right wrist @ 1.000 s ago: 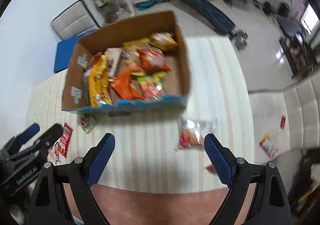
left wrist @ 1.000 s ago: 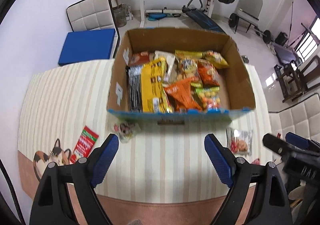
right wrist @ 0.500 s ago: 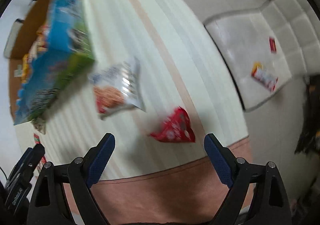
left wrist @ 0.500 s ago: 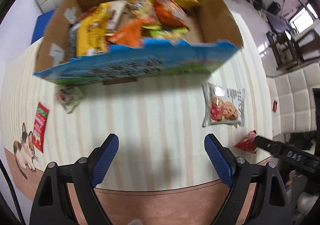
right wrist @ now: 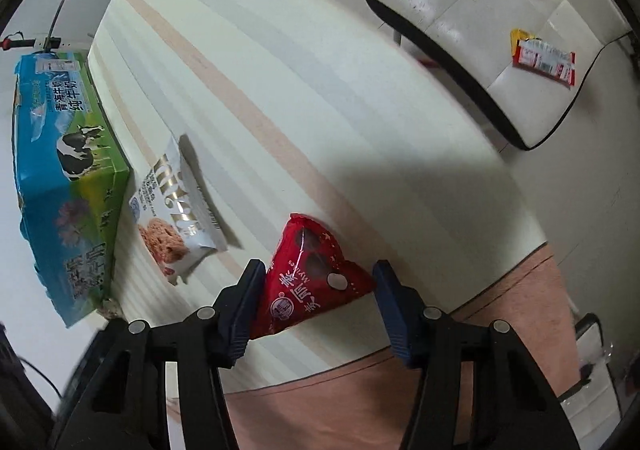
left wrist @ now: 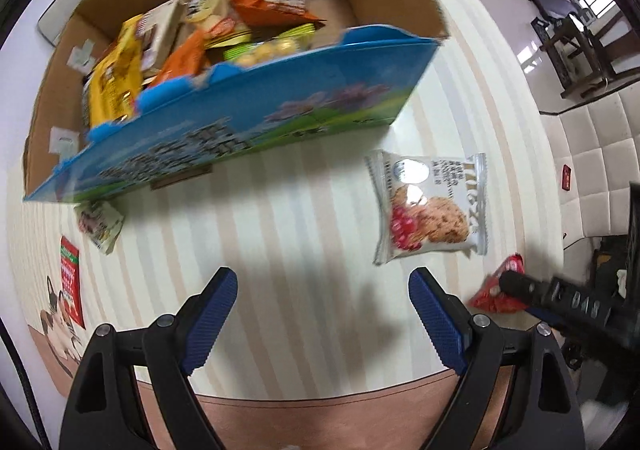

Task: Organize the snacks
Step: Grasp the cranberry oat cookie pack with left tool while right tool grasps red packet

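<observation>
A cardboard box [left wrist: 248, 129] with a blue printed side holds several snack packs; it also shows in the right wrist view [right wrist: 64, 177]. A white cookie packet [left wrist: 430, 207] lies on the striped table, also seen in the right wrist view [right wrist: 172, 213]. A red triangular snack packet [right wrist: 312, 274] lies between the fingers of my right gripper [right wrist: 318, 280], which is open around it. In the left wrist view that red packet [left wrist: 498, 290] sits under the right gripper. My left gripper [left wrist: 322, 290] is open and empty above bare table.
A small pale packet [left wrist: 100, 221] and a red packet [left wrist: 70, 282] lie left of the box. The table's front edge [left wrist: 320, 390] is close. A white padded seat [right wrist: 500, 49] beside the table carries a red-and-white packet [right wrist: 544, 57].
My right gripper has swung right and down until its open fingers straddle the red packet. My left gripper has moved closer to the table and box.
</observation>
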The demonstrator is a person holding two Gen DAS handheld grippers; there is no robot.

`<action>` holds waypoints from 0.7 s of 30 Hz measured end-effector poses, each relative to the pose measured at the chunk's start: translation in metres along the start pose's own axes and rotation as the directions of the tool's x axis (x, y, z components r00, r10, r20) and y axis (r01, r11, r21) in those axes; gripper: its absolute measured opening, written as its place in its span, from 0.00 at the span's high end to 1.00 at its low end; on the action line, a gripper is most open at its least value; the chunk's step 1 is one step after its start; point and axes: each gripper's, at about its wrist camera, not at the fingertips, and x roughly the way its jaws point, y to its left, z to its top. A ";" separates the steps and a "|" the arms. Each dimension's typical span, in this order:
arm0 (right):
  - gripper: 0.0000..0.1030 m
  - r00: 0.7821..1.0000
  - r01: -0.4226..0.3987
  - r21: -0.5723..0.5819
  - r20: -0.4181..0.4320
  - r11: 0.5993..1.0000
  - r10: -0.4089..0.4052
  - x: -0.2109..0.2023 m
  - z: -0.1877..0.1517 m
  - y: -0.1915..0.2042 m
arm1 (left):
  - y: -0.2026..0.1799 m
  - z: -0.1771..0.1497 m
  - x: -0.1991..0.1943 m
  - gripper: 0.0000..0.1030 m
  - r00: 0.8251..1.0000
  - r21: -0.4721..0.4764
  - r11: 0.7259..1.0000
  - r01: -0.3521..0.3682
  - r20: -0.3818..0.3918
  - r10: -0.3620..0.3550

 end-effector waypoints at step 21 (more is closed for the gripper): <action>0.44 0.998 0.062 -0.024 -0.018 0.998 -0.062 -0.016 0.028 -0.024 | -0.078 0.052 0.057 0.15 0.982 0.015 0.998 0.067 -0.177 -0.063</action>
